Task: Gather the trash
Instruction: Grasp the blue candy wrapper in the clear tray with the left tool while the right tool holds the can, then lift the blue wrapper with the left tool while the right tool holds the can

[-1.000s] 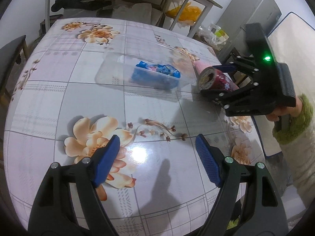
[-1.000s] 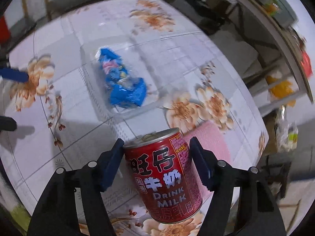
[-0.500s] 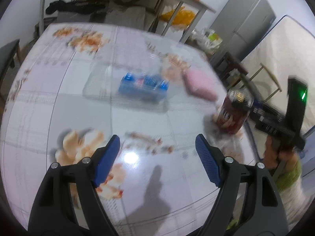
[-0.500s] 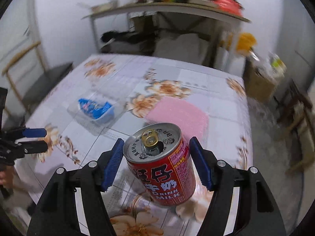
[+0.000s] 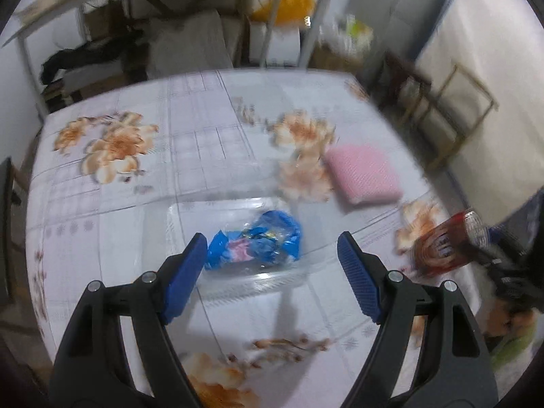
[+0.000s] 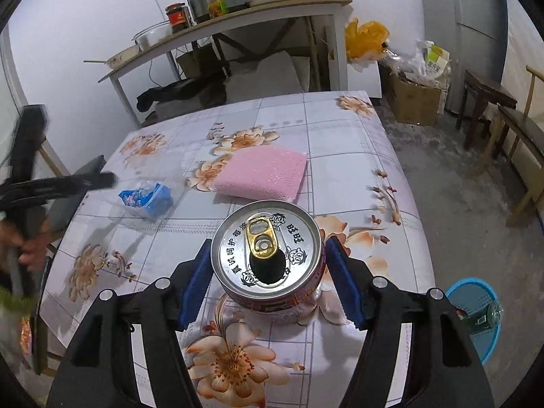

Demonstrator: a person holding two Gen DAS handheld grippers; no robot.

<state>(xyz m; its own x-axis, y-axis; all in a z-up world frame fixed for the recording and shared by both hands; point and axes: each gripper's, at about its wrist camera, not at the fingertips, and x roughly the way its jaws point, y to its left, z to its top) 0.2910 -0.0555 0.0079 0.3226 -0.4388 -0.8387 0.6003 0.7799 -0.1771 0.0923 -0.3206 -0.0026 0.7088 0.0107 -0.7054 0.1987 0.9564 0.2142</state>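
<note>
A red milk-drink can [image 6: 267,238] with a silver pull-tab top stands upright between the blue pads of my right gripper [image 6: 268,275], which is shut on it above the table's front right part. In the left wrist view the same can [image 5: 442,248] shows blurred at the right. My left gripper [image 5: 272,265] is open and empty. It hovers just before a clear plastic container [image 5: 183,210] holding a crumpled blue wrapper [image 5: 258,241]. A blue mesh basket [image 6: 482,292] with a green bottle inside stands on the floor at the right.
A folded pink cloth [image 6: 261,173] lies mid-table on the flowered tablecloth [image 6: 340,142]. Wooden chairs [image 6: 520,129] stand to the right. Behind the table are a cluttered shelf table [image 6: 238,17], a cardboard box [image 6: 414,102] and bags.
My left gripper has moved forward up to the clear container with the blue wrapper. My right gripper rolled, turning the can from lying sideways to upright, and carried it toward the table's right side.
</note>
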